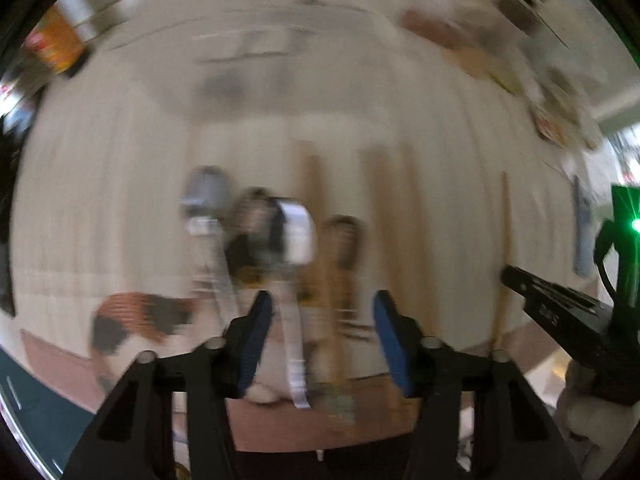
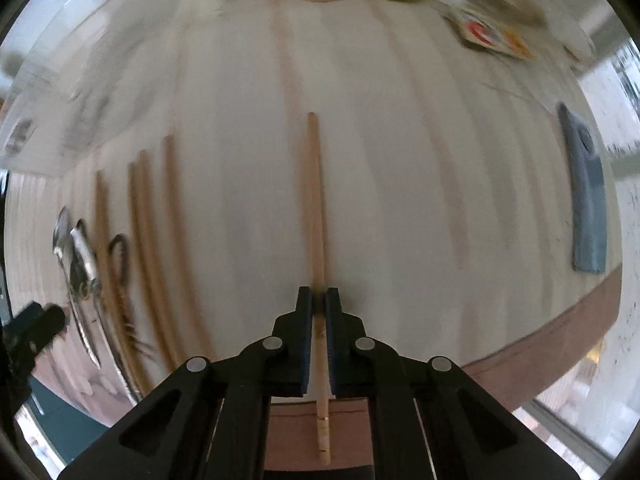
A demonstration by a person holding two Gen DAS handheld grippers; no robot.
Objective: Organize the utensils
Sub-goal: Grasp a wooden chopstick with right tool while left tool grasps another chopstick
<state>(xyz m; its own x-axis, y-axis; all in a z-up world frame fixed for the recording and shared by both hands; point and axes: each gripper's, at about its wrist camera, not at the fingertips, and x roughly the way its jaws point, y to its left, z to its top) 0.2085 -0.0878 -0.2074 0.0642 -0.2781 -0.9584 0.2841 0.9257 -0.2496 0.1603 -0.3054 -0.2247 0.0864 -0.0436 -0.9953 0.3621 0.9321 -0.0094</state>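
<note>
Right wrist view: right gripper (image 2: 319, 300) clamps a wooden chopstick (image 2: 314, 200); lay it parallel beside the chopsticks (image 2: 152, 240) leftward. Left gripper (image 1: 320, 320) gapes empty.

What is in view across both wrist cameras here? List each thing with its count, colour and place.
held chopstick: one, light wood, clamped in the right gripper, pointing away over the table
loose chopsticks: about four, tan wood, lying side by side left of the held one
metal spoons: at least two, silver, far left of the chopsticks; the left wrist view of them is blurred
table: one, whitish with a brown edge
blue-grey object: one, flat, at the table's right side; too blurred to identify
clutter: several blurred items, mixed colours, along the far edge
left gripper: black, blue pads, fingers spread above the spoons
right gripper: black, closed on the chopstick
</note>
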